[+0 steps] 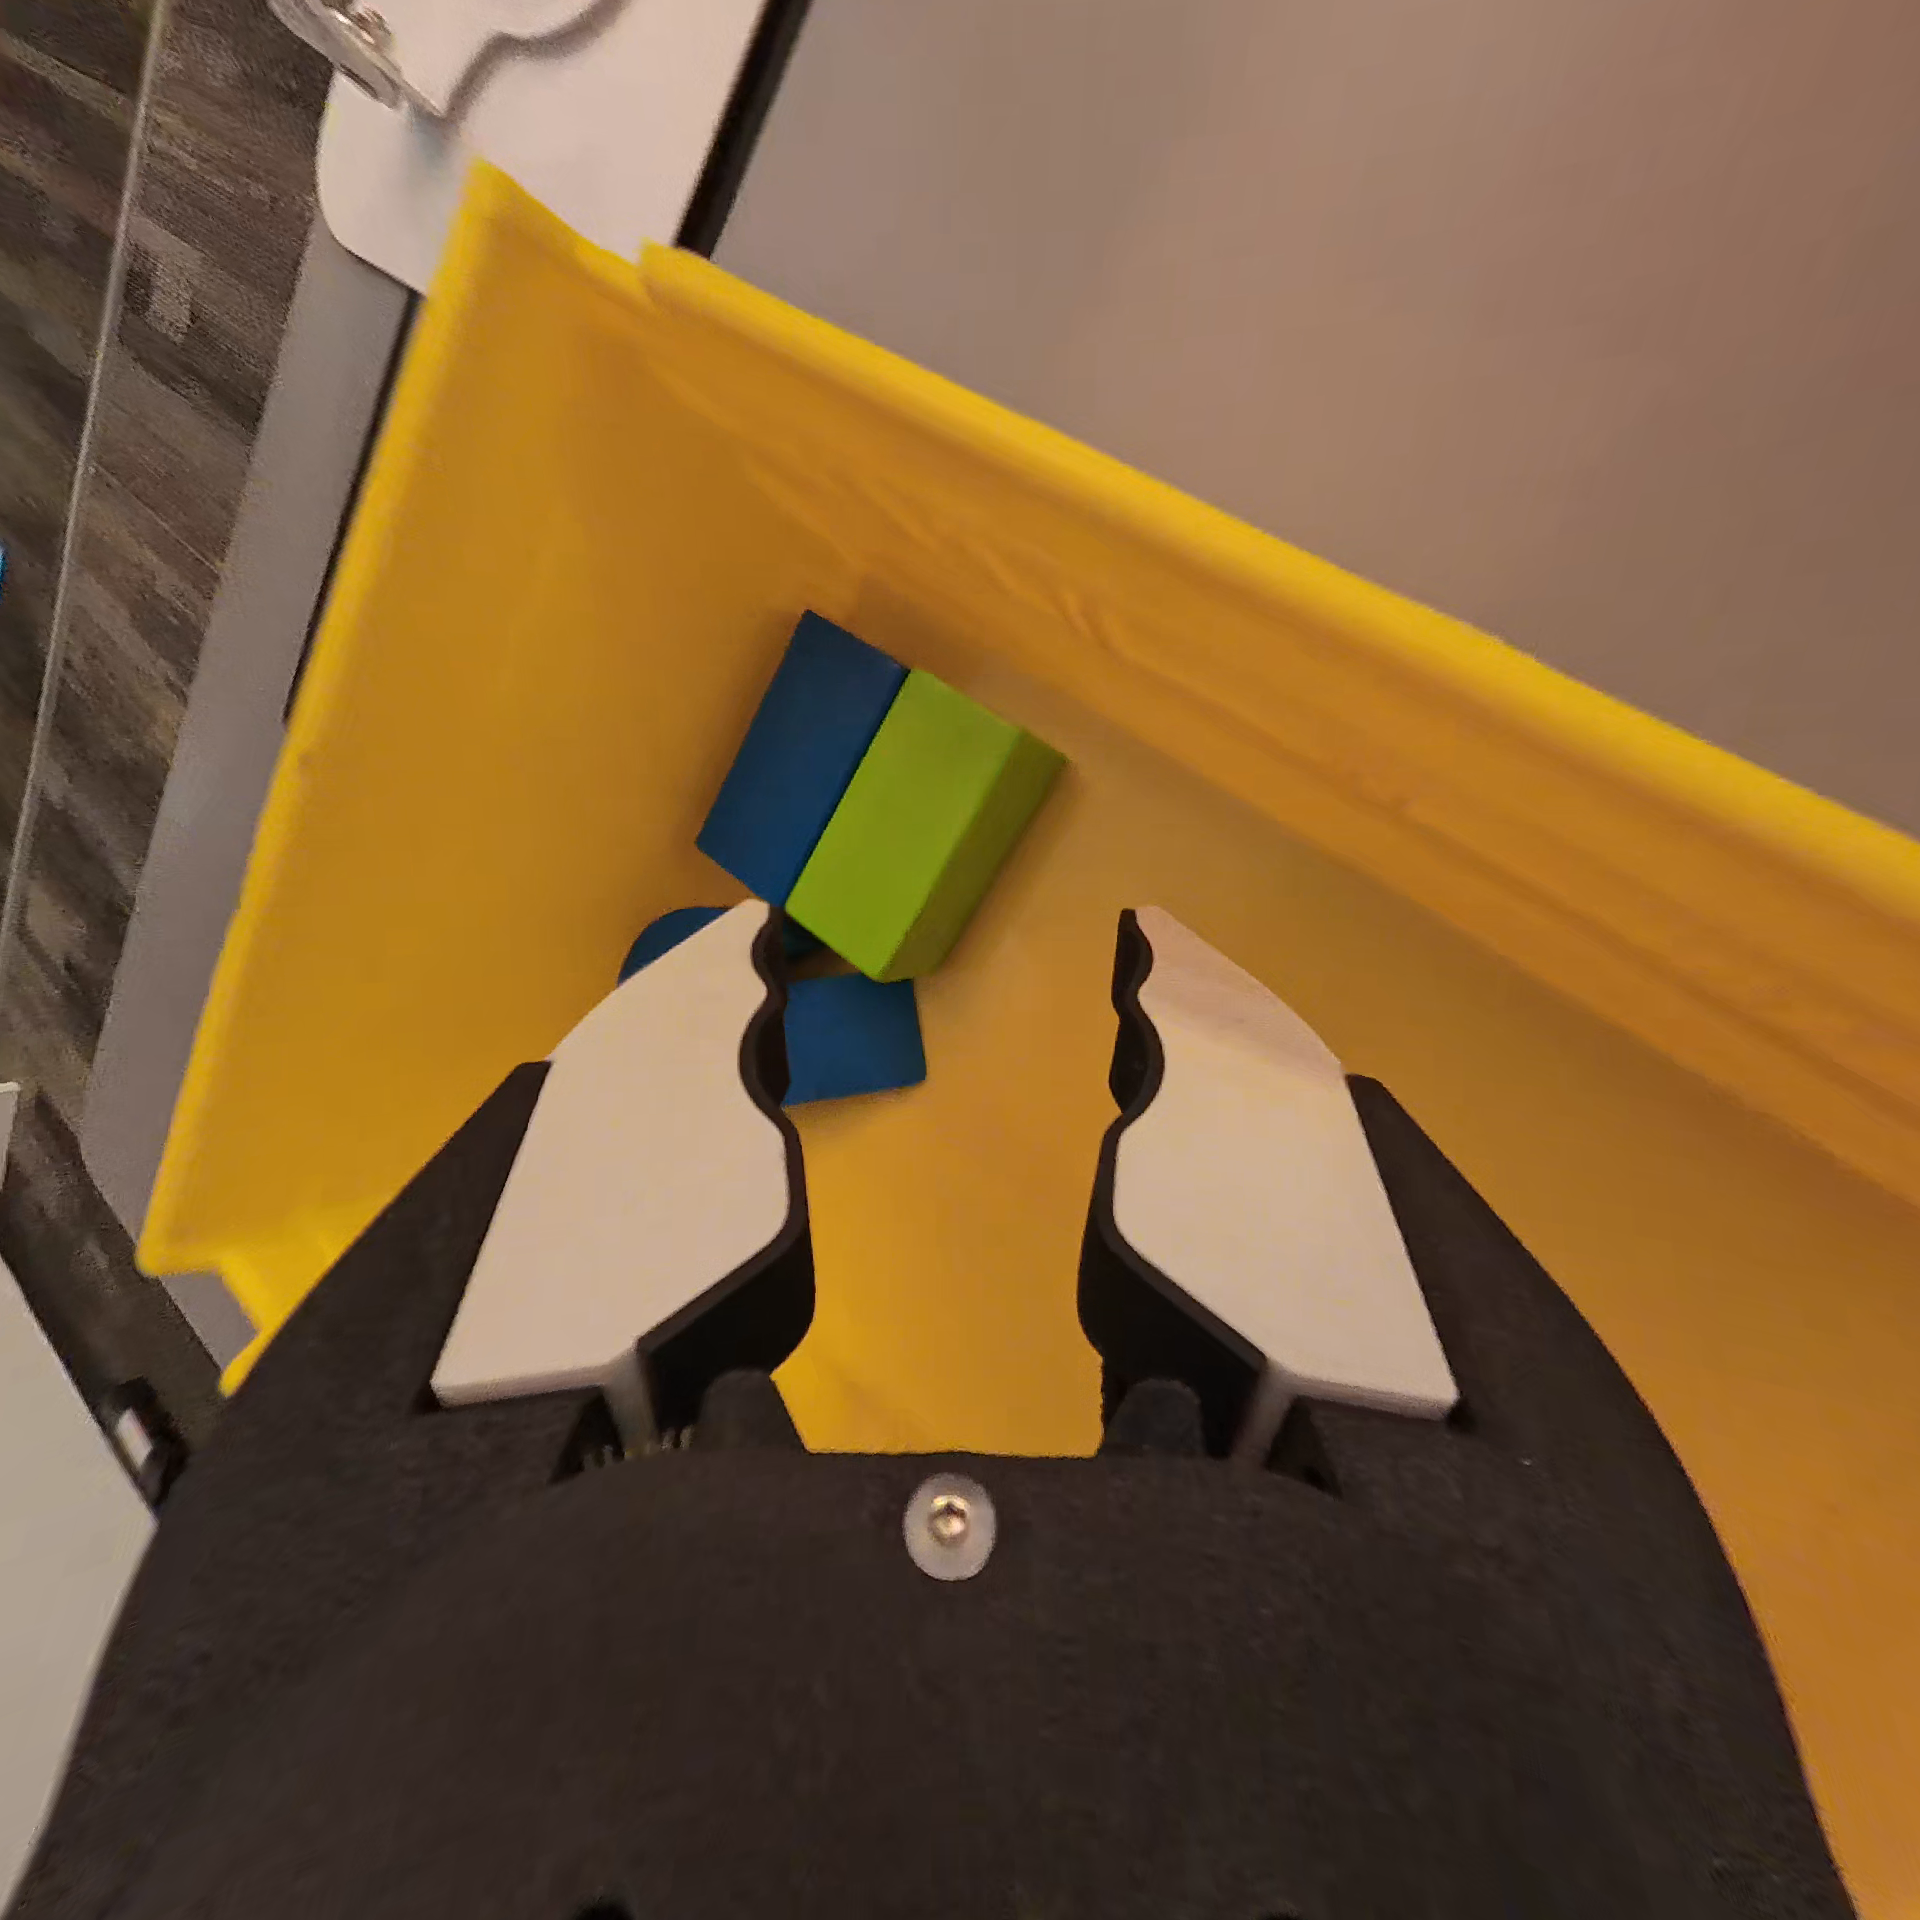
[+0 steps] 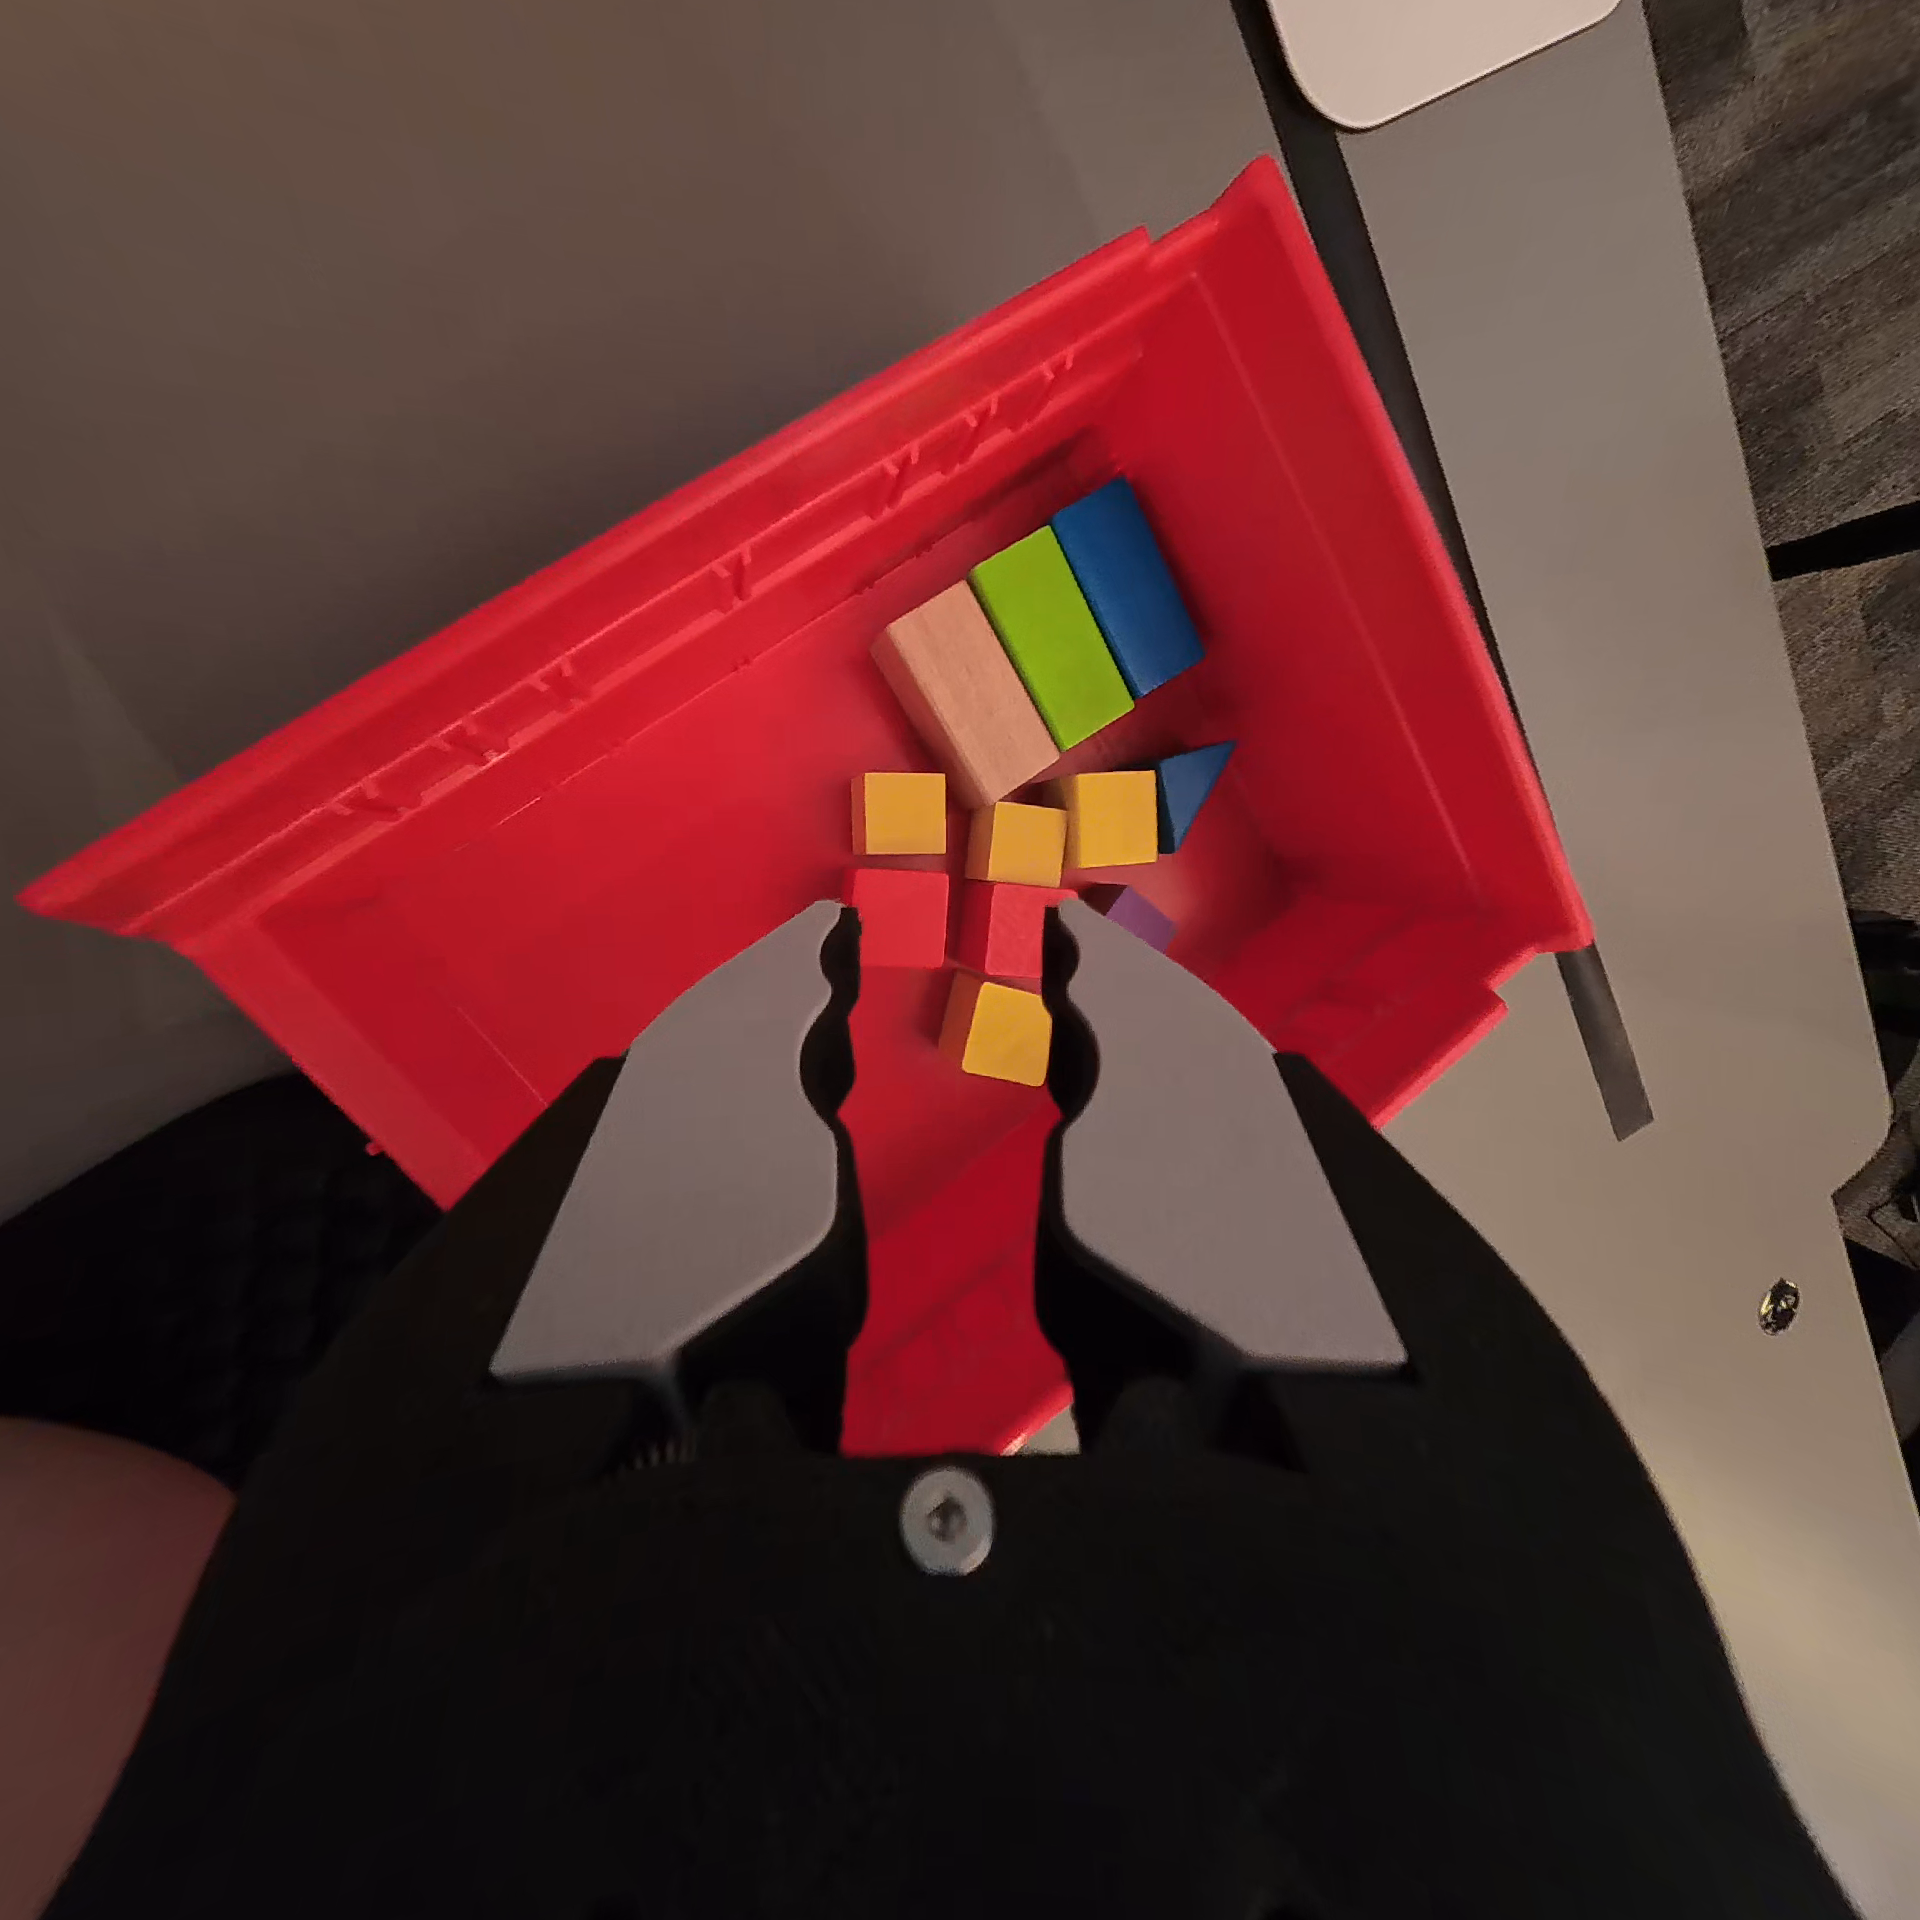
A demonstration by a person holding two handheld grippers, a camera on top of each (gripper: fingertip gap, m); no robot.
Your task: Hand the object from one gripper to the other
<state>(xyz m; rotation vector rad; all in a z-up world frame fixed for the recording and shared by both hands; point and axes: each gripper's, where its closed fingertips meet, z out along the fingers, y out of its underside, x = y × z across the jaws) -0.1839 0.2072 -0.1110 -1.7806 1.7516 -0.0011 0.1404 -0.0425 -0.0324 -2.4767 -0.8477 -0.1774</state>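
In the left wrist view, my left gripper (image 1: 945, 920) is open and empty over a yellow bin (image 1: 499, 727). In the bin, a long blue block (image 1: 800, 758) and a long green block (image 1: 904, 821) lie side by side just past my fingertips. A small blue block (image 1: 857, 1039) lies between the fingers, and another blue piece (image 1: 665, 935) is half hidden behind the left finger. In the right wrist view, my right gripper (image 2: 953, 920) is open over a red bin (image 2: 582, 831). Two red cubes (image 2: 899, 920) and a yellow cube (image 2: 1003, 1034) show between its fingers, none gripped.
The red bin also holds a plain wood block (image 2: 966, 691), a green block (image 2: 1049, 634), a blue block (image 2: 1127, 587), a blue wedge (image 2: 1190, 790), other yellow cubes (image 2: 899, 810) and a purple piece (image 2: 1138, 920). Both bins rest on a grey table (image 2: 364, 312). A dark sleeve (image 2: 208, 1247) is at the lower left.
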